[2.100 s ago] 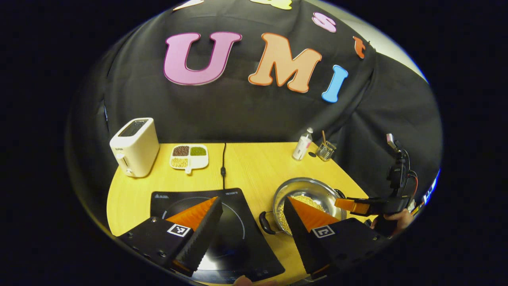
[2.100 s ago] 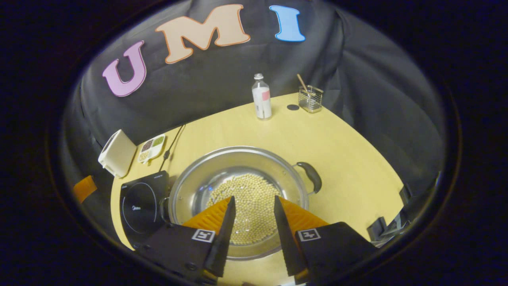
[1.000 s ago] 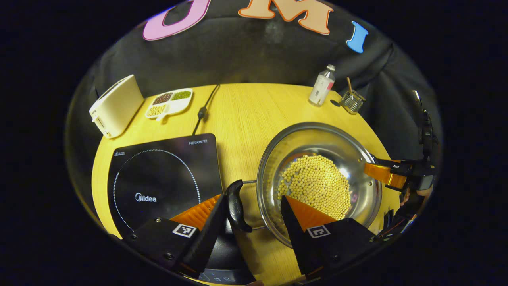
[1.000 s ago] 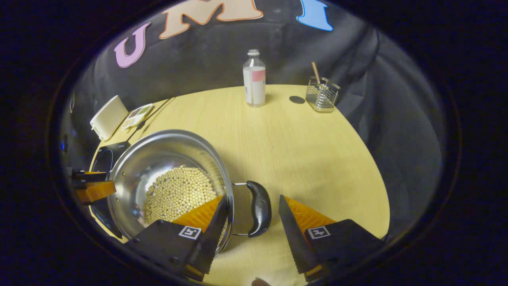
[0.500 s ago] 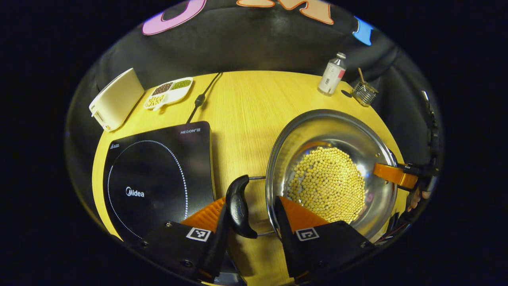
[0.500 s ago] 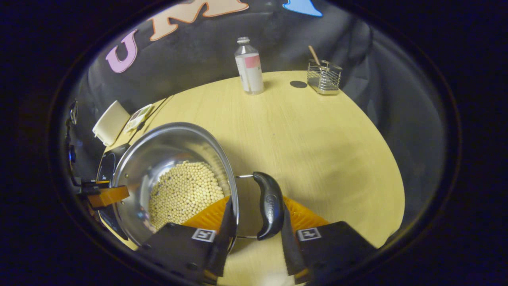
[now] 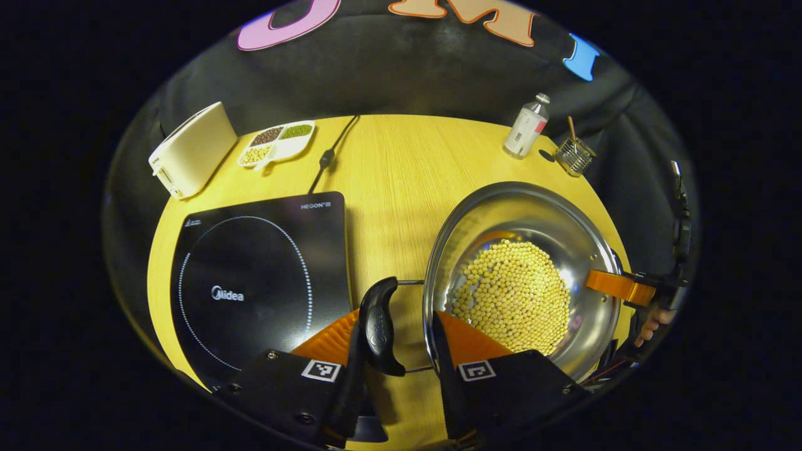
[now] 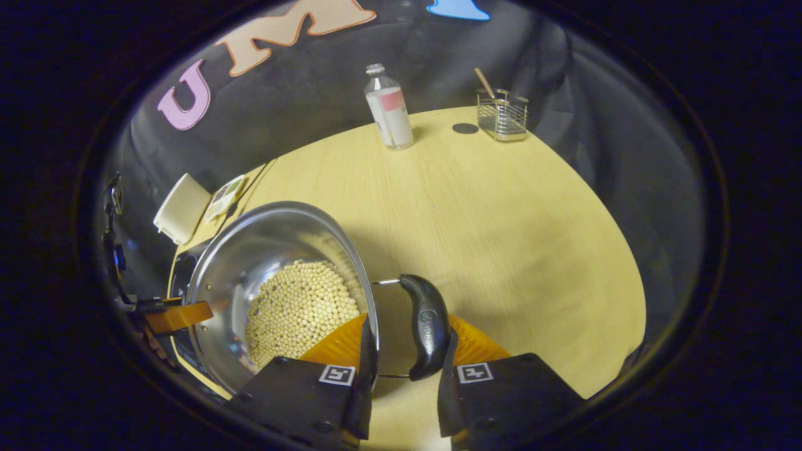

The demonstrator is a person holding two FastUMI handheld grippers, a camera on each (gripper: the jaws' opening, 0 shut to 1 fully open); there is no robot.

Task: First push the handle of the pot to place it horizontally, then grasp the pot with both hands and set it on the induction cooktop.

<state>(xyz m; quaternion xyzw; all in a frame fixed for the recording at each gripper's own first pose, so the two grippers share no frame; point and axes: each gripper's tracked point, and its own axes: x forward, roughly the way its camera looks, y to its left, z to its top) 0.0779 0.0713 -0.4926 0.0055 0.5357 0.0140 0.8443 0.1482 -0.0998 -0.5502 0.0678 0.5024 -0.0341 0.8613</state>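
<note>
A steel pot (image 7: pixel 532 213) holding soybeans (image 7: pixel 510 294) stands on the yellow table, right of the black induction cooktop (image 7: pixel 257 282). My left gripper (image 7: pixel 396 316) is clamped across the pot's near black handle (image 7: pixel 379 326), one finger outside the handle and the other over the rim inside the pot. In the right gripper view my right gripper (image 8: pixel 407 319) grips the opposite handle (image 8: pixel 426 326) of the pot (image 8: pixel 263 244) the same way. Each gripper also shows at the pot's far rim in the other's view, the right gripper (image 7: pixel 617 287) and the left gripper (image 8: pixel 178 316).
Along the table's back stand a cream toaster (image 7: pixel 188 150), a divided dish of beans (image 7: pixel 276 141), a plastic bottle (image 7: pixel 525 128) and a wire basket (image 7: pixel 573 156). The cooktop's cable (image 7: pixel 326 156) runs to the back edge. A hand (image 7: pixel 651 322) holds the right gripper.
Both grippers came down from above the pot to its two handles. Their jaws narrowed until each one clamps a handle against the rim. The pot has barely moved.
</note>
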